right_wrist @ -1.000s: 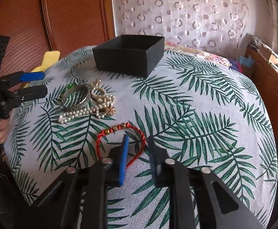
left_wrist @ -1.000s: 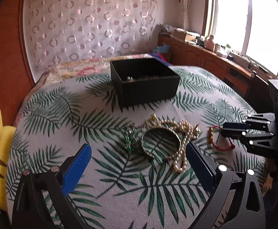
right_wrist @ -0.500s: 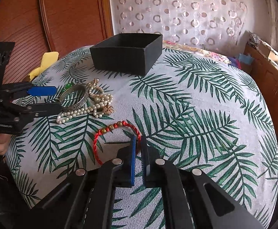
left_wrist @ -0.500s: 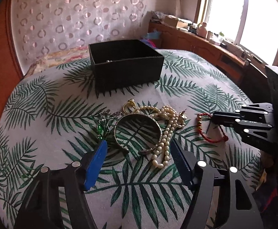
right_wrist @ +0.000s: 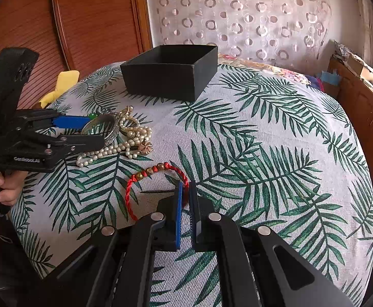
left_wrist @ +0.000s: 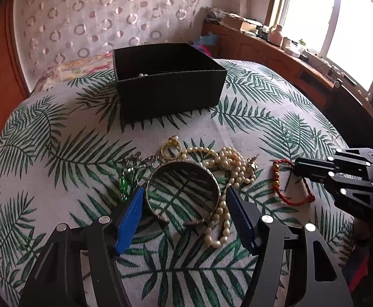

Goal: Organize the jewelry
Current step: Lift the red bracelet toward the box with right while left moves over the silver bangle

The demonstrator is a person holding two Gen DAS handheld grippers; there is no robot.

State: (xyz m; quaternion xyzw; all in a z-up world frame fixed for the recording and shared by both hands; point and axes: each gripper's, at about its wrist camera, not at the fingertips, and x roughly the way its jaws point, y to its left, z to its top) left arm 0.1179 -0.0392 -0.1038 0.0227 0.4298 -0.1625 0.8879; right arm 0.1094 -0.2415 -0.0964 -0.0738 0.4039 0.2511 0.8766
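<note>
**Most of the jewelry still out on the cloth**

My left gripper (left_wrist: pixel 185 202) stands wide open, its fingers on either side of the metal bangle (left_wrist: pixel 183 192), gripping nothing yet. The pearl necklace (left_wrist: pixel 227 168) and gold ring (left_wrist: pixel 170 147) lie beside it. To the right, my right gripper (right_wrist: pixel 185 197) has pinched nearly shut on the red cord bracelet (right_wrist: pixel 155 176). The far black box (left_wrist: pixel 168 81) holds only a few pearls, so I judge the sorting barely begun.

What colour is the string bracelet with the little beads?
Red, with gold beads: the string bracelet shows best in the right wrist view.
</note>
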